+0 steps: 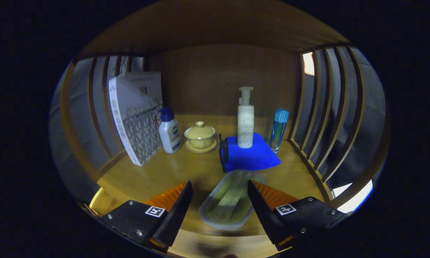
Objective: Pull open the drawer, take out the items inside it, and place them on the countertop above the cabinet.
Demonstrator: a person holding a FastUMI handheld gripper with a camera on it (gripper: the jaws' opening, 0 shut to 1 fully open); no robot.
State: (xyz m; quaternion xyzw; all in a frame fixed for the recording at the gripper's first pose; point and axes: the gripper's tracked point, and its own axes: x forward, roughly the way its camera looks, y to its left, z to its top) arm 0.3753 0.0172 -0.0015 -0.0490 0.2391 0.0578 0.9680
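Your gripper [220, 200] stands wide open, holding nothing. Between its fingers at the wooden countertop's [157, 172] near edge lies a flat, clear plastic pouch [227, 202], long axis pointing toward the blue cloth [250, 157].

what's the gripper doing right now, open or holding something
gripper: open, fingers spread to either side of a clear packet lying flat on the wooden shelf; neither finger visibly presses on it, so it holds nothing.
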